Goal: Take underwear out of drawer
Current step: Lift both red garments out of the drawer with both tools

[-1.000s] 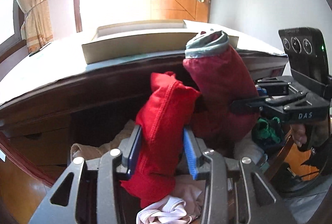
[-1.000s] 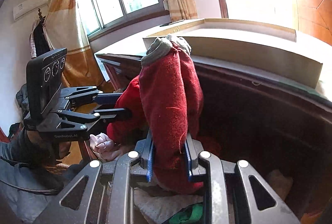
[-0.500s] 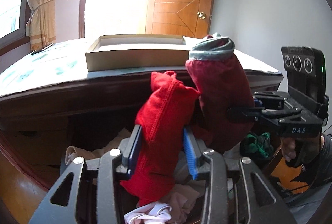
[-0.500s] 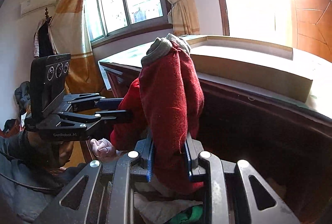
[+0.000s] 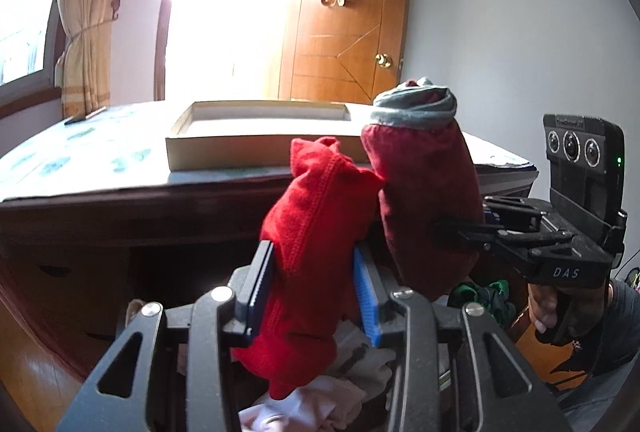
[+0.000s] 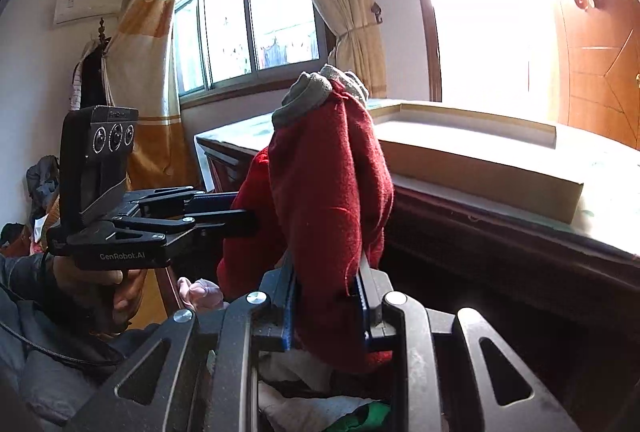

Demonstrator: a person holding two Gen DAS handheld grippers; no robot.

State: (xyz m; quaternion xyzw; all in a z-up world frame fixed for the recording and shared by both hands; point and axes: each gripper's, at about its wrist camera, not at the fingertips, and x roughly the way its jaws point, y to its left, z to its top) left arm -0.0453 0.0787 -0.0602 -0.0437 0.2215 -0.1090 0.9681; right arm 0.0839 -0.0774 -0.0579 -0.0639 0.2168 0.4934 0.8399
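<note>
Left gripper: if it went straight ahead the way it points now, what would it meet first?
Probably the dark wooden desk edge behind the bright red underwear clamped in the left gripper; depth is uncertain.

Red underwear (image 5: 308, 232): soft matt knit cloth, stitched seams.
Maroon underwear (image 6: 328, 191): fuzzy cloth, grey waistband.
Box (image 5: 256, 139): matt cardboard.
Door (image 5: 348, 31): glossy varnished wood.
Curtain (image 5: 84, 11): thin woven cloth.
</note>
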